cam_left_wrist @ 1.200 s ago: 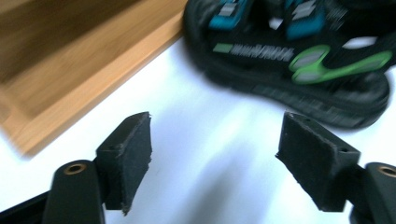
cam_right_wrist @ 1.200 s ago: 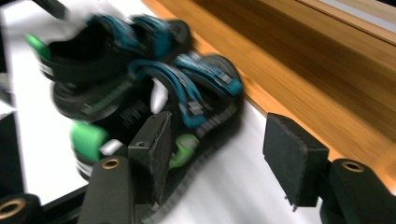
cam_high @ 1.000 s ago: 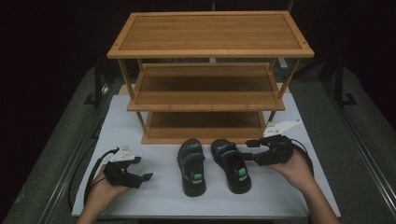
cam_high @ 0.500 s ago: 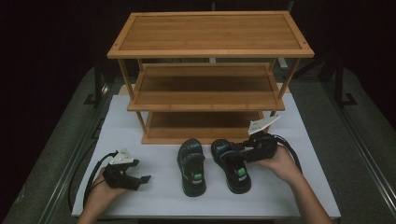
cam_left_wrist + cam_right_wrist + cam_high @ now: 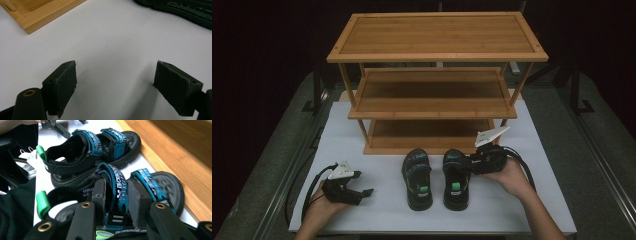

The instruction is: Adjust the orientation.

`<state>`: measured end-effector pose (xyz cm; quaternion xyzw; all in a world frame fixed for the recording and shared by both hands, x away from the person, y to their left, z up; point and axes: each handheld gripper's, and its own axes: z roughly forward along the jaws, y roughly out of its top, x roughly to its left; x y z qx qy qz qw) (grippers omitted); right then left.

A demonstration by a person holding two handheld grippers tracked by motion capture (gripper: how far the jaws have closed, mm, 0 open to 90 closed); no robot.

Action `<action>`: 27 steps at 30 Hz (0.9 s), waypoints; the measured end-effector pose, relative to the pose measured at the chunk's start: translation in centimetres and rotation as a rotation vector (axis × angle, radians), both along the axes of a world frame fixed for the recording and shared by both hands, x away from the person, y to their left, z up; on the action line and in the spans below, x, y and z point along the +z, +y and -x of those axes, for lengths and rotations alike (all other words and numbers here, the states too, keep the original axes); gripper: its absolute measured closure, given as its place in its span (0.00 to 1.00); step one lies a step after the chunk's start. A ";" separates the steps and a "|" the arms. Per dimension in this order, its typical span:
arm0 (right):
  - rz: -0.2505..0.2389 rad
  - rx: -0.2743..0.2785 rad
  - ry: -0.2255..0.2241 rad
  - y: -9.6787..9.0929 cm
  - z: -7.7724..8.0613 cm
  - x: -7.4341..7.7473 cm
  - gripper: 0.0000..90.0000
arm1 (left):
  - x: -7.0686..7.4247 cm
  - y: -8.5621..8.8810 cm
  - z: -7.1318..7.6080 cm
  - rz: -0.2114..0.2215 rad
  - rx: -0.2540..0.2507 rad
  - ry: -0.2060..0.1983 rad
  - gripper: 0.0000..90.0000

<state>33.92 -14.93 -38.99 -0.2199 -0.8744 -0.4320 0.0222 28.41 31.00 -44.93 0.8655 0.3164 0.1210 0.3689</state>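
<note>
**Right claw on the sandal strap, left claw parked**

Nearest the person on the white counter [image 5: 532, 150], the left claw [image 5: 362, 192] sits low at the front left corner with its jaws spread wide and nothing between them; in the left gripper view it's just bare white surface between the two black pads [image 5: 62, 85].

A bit further in, the pair of black sandals with blue straps and green heel tabs stands side by side, toes toward the shelf. The right claw [image 5: 115, 195] has come in from the right onto the right-hand sandal [image 5: 456, 180]. In the right gripper view its jaws straddle the middle blue strap [image 5: 121, 192] and sit close against it. Looks like a grip on that strap, though I can't swear how tight it is. The left-hand sandal [image 5: 418, 177] is untouched.

If the plan is to lift it, I'd pinch the strap low, near where it meets the sole, so the sandal hangs level and doesn't swing into its neighbour.

Behind them is the three-tier bamboo shoe rack [image 5: 437, 55], all shelves bare.

Compared with half a second back, the right claw has slid in toward the sandal and onto the strap. The left one hasn't really budged.
</note>
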 end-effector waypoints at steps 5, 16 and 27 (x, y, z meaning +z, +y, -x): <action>-0.019 0.006 -0.017 0.3 0.0 0.2 0.77 | -0.1 0.0 0.1 0.006 0.002 -0.011 0.20; -0.032 -0.023 -0.049 2.3 -0.4 0.6 0.77 | -0.1 0.0 0.1 0.006 0.001 -0.012 0.20; -0.011 -0.010 -0.059 3.3 -0.3 -0.2 0.76 | 0.1 -0.1 0.0 0.001 0.002 0.001 0.20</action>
